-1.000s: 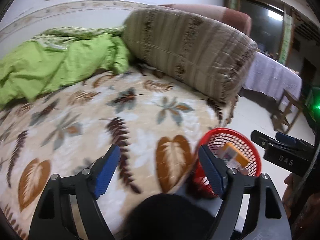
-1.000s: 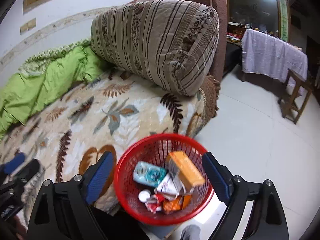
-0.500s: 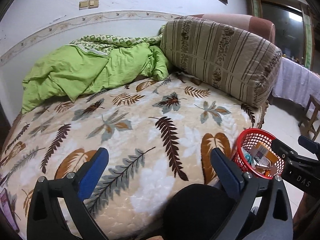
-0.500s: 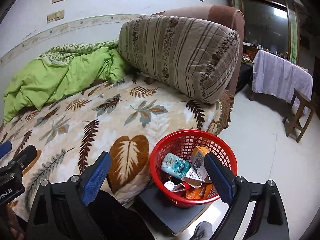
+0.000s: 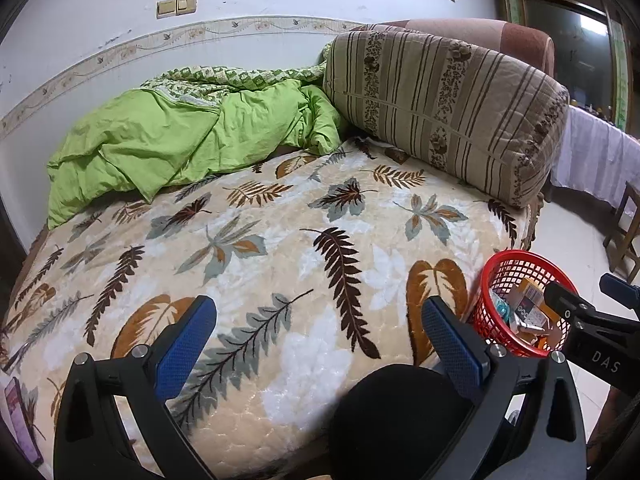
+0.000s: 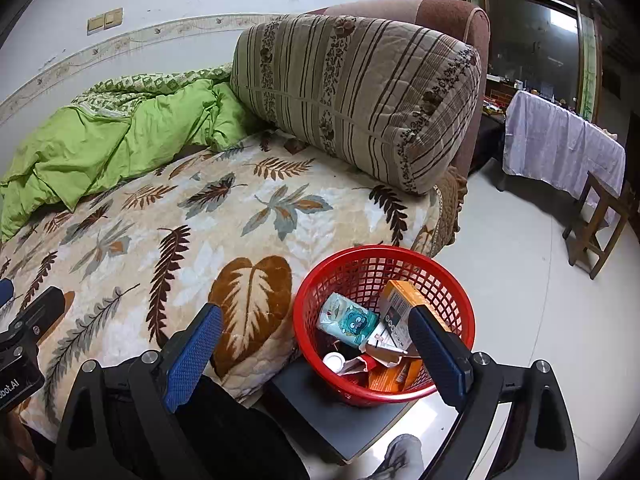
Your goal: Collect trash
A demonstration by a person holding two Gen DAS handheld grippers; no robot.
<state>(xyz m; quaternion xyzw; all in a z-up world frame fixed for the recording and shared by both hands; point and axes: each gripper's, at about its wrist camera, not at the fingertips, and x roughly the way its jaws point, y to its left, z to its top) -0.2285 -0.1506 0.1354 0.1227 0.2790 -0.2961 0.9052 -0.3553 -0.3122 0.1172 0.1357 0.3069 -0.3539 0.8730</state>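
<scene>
A red mesh basket [image 6: 452, 304] stands on a dark board [image 6: 320, 408] beside the bed; it also shows in the left wrist view [image 5: 496, 300]. It holds trash: an orange box [image 6: 404, 300], a light blue packet [image 6: 347, 320], a white cap [image 6: 334, 360] and crumpled wrappers. My right gripper [image 6: 316, 340] is open and empty, just in front of the basket. My left gripper [image 5: 320, 336] is open and empty above the near part of the leaf-patterned blanket [image 5: 280, 248].
A green quilt [image 5: 180, 144] and a striped bolster [image 5: 440, 108] lie at the back of the bed. A cloth-covered table [image 6: 560, 144] and a wooden stool [image 6: 596, 224] stand on the pale floor at right. A flat purple item [image 5: 16, 412] lies at the bed's left edge.
Both grippers have pulled back and up from the bed and basket, so more of the bed and wall shows. Both stay open and empty.
</scene>
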